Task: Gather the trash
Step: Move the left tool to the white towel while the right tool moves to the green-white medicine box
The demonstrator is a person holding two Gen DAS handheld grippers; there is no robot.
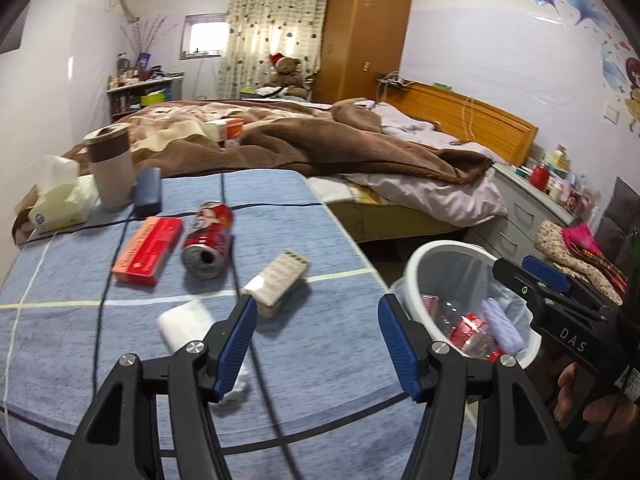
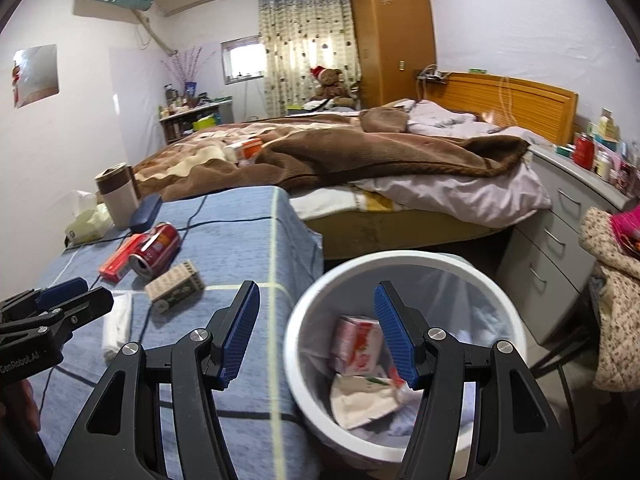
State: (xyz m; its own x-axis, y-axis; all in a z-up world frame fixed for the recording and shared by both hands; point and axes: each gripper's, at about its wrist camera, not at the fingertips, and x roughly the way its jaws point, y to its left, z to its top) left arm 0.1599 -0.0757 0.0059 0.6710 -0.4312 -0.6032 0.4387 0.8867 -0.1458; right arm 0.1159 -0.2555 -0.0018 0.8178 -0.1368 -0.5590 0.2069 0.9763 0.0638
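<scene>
On the blue-clothed table (image 1: 320, 360) lie a crushed red can (image 1: 208, 240), a red box (image 1: 148, 250), a small beige box (image 1: 278, 280) and a white tissue wad (image 1: 184, 324). My left gripper (image 1: 318, 328) hovers open over the table's right part, just short of the beige box, with nothing between its fingers. A white bin (image 2: 400, 258) stands off the table's right edge and holds a red-and-white carton (image 2: 356, 344) and crumpled paper. My right gripper (image 2: 316, 320) is open and empty, one finger over the table edge and the other over the bin. The can (image 2: 156, 248) also shows in the right wrist view.
A brown-banded cup (image 1: 114, 168), a tissue pack (image 1: 60, 204) and a dark blue case (image 1: 148, 192) stand at the table's far left. A black cable (image 1: 240, 280) crosses the cloth. Behind are a bed (image 1: 320, 140) and a grey dresser (image 2: 560, 248).
</scene>
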